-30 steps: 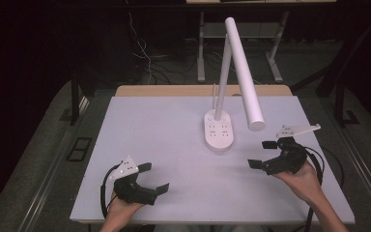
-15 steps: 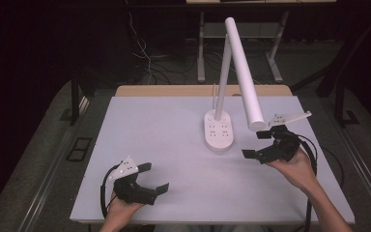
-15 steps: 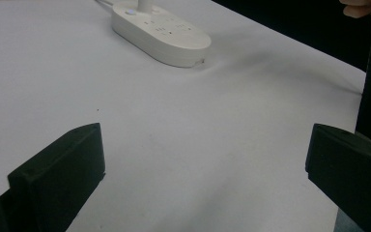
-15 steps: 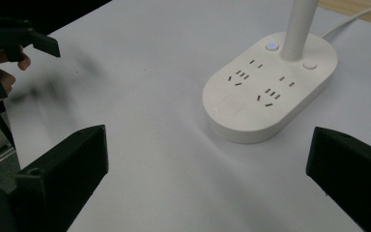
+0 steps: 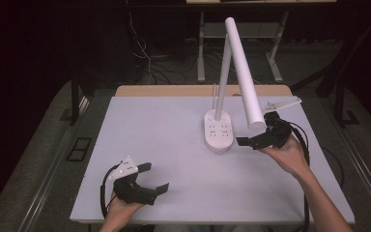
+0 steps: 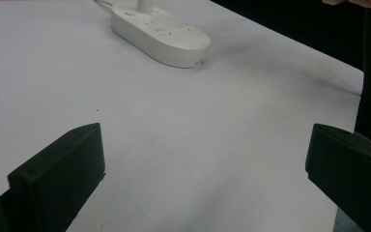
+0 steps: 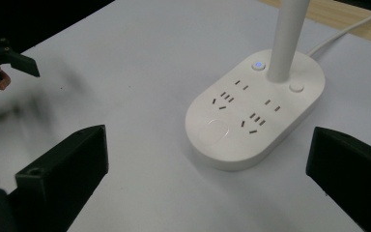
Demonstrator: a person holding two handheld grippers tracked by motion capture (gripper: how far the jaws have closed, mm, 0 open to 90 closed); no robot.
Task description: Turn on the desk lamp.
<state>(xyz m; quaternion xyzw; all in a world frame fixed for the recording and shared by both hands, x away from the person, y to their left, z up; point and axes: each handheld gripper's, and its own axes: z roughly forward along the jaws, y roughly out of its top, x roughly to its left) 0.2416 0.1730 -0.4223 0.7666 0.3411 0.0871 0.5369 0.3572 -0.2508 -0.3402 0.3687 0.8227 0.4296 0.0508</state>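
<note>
A white desk lamp stands on the white table. Its oval base carries socket holes, a round pad and a small blue-lit button. A thin post rises from the base and a long tube head slopes down to the right. My right gripper is held open above the table just right of the base, under the tube's lower end; the base lies between its jaws in the right gripper view. My left gripper rests open near the front left edge, nothing in it. The base lies far ahead of it.
A white cable runs from the base toward the table's back edge, where a strip of wood shows. Dark floor, cables and table legs lie behind. The table's right edge drops off to dark floor.
My right gripper has moved forward and left, from the table's right side toward the lamp base and under the tube head. The left gripper has stayed put.
</note>
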